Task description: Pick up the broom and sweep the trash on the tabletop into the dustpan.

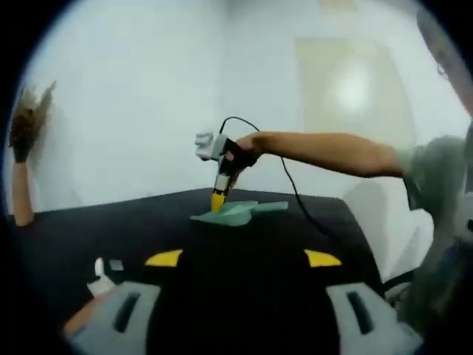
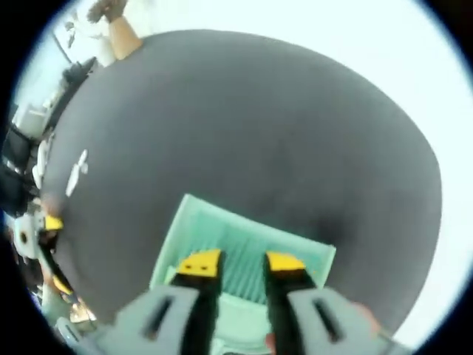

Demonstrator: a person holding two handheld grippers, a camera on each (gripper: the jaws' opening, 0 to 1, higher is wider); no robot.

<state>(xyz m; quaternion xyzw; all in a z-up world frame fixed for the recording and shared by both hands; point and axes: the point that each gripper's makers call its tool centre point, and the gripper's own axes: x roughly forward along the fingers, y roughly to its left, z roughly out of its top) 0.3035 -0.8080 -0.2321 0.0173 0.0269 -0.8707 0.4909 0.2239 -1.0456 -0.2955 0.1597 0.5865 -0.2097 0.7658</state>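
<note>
A black tabletop (image 2: 244, 126) carries one mint-green dustpan (image 2: 244, 240) at its far right, where the right gripper (image 2: 242, 264) hovers, jaws slightly parted over the ribbed pan, gripping nothing visible. One broom (image 1: 26, 140) stands far left. The left gripper (image 1: 242, 258), wide open and empty, must likely fetch it. One white scrap (image 2: 76, 171) awaits sweeping.

The dustpan (image 2: 244, 244) handle is hidden behind the right hand-held gripper (image 2: 242, 265).
</note>
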